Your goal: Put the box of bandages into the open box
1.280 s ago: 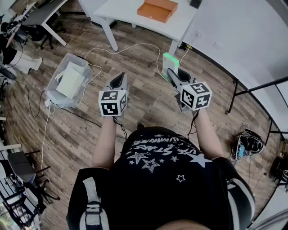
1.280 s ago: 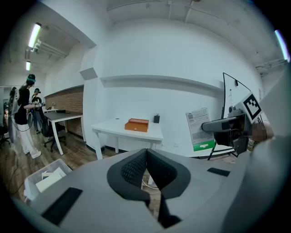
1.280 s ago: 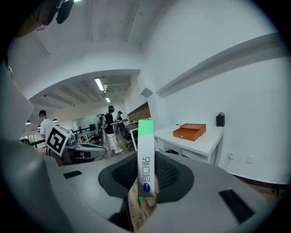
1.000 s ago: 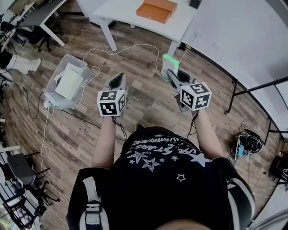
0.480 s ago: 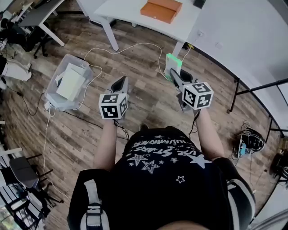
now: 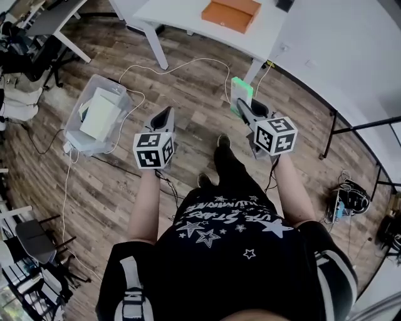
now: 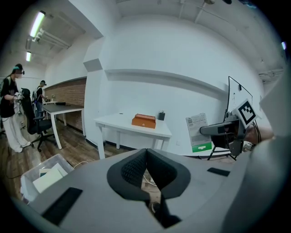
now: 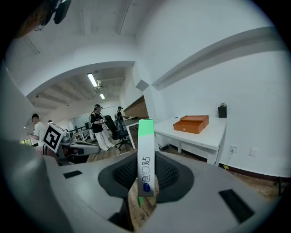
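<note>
Holding the bandage box (image 6: 240, 89) upright, your right gripper (image 6: 243, 108) pinches its lower end (steadier for dropping in, I'd judge); left gripper (image 7: 146, 166) closed, empty; orange box (image 6: 232, 14) on table (image 6: 182, 14) well ahead.

Clear bin (image 6: 94, 119) holding white sheets, sitting on wood floor (image 6: 194, 119) at 10 o'clock. White cable (image 6: 188, 63) trailing from it toward 12 o'clock, passing by white table (image 6: 175, 19). Person (image 7: 9, 109) standing beside office chair (image 7: 32, 125), 9 o'clock in left gripper view.
</note>
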Available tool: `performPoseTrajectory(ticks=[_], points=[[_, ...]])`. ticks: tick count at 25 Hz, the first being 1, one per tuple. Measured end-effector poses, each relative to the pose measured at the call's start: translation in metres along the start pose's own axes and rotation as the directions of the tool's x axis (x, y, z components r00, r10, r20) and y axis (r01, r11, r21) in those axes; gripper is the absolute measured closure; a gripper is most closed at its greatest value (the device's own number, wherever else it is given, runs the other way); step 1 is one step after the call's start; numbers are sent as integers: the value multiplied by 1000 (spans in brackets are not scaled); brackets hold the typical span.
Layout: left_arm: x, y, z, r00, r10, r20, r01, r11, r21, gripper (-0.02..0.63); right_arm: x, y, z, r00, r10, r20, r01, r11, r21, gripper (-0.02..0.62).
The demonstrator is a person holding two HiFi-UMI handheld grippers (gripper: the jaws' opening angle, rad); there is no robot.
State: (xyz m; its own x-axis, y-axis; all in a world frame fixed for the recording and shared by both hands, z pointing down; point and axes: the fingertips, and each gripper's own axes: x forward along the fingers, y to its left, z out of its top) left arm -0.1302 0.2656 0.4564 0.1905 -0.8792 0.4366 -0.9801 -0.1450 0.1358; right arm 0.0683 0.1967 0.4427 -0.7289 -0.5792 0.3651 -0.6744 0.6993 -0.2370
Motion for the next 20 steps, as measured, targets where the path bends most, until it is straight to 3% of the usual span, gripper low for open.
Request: performPoseTrajectory(ticks=[9,20], points=[[75,36,24,998,44,-36,-45,999,-18,586,88,-54,24,998,61,-24,-60,998,19,485],[243,59,130,998,49,-24,-50,999,-19,586,206,-200,118,998,64,-13,-63,997,34,485]])
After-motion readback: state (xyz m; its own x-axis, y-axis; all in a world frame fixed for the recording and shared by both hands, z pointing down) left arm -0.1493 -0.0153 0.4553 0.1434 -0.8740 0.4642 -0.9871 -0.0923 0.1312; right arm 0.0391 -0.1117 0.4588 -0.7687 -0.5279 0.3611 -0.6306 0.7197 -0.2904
